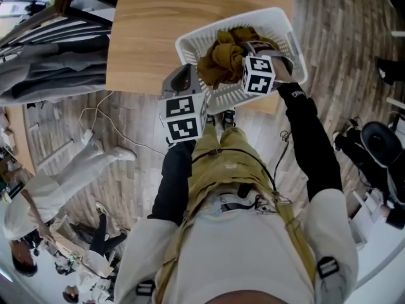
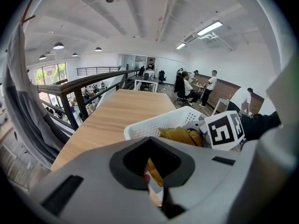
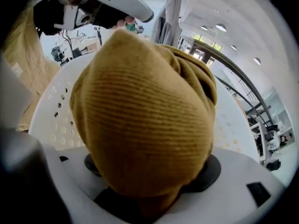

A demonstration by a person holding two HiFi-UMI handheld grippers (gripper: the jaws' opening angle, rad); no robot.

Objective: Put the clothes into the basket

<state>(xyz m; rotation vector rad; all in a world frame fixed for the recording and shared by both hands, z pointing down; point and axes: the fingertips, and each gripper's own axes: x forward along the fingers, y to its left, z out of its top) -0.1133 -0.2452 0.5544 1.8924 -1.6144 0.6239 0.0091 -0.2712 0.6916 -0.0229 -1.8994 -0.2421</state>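
Nearest us, low in the head view, khaki dungarees (image 1: 223,160) filled the middle of the frame, and a white cable (image 1: 111,126) trailed over the floor at left. Just above, the left gripper (image 1: 183,80) sat at the near corner of the white basket (image 1: 278,19), its jaws closed together. The right gripper (image 1: 248,50) was clenched on a mustard ribbed garment (image 1: 218,59), bunched within the basket's rim on the near edge of the wooden table (image 1: 158,30). The cloth blocked most of the right gripper view (perforated basket wall showed at left). Only the left gripper view reached the far room: a railing (image 2: 88,84) at left and people at desks (image 2: 210,84) right of centre.
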